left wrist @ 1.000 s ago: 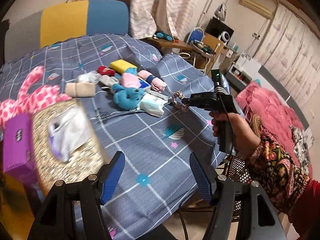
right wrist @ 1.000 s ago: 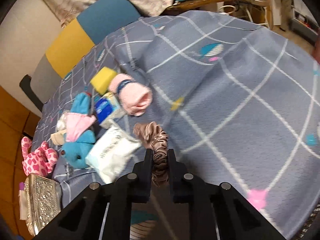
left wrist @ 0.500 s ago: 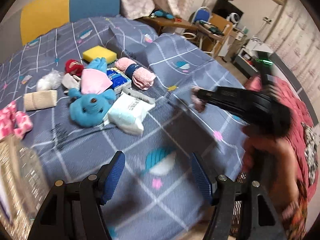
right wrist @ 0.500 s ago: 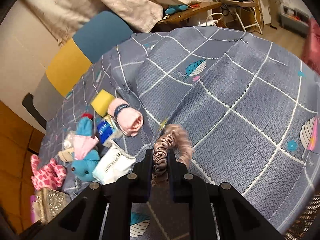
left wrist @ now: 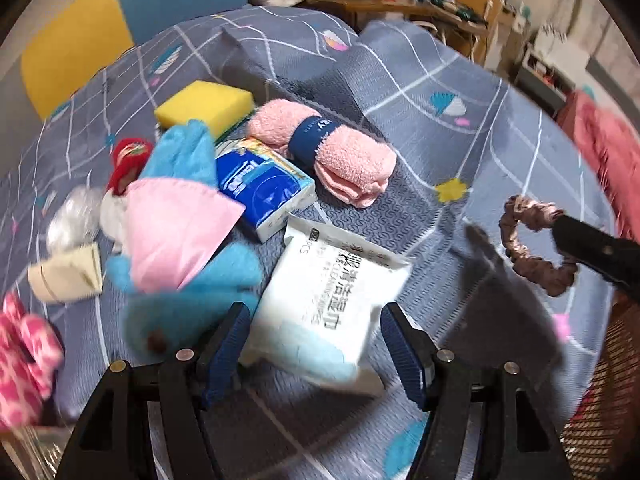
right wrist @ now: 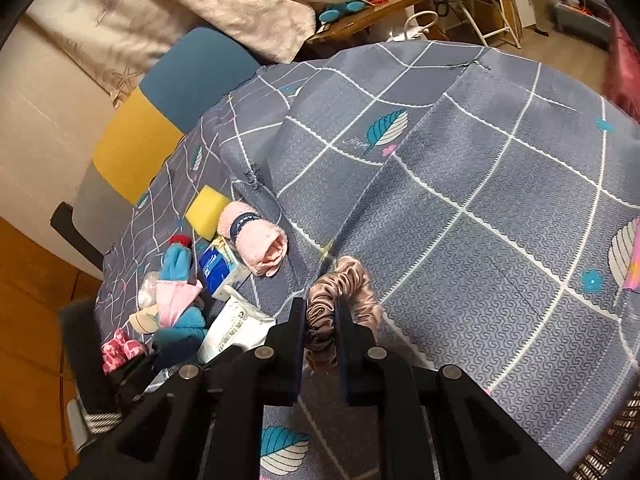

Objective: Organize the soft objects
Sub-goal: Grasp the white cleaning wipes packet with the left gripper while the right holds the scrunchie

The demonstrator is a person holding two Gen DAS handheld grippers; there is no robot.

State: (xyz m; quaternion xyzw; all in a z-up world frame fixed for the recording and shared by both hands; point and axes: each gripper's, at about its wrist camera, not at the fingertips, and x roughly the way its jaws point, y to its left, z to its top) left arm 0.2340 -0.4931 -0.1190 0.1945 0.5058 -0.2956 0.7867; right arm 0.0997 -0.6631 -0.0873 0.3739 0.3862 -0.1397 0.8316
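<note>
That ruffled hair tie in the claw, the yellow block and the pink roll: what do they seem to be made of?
The hair tie looks like satin, a shiny, gathered mauve fabric, probably over elastic. The yellow block seems to be foam sponge: matte, with soft, rounded edges. The pink roll looks like terry or fleece towelling with a fuzzy nap, held by a dark blue band.

The left gripper point(left wrist: 314, 342) has a black angular frame with round silver screws and two fingers faced with ribbed blue pads point(left wrist: 226, 350). The right gripper point(right wrist: 321, 330) is built alike, all black with silver screws along its frame.
</note>
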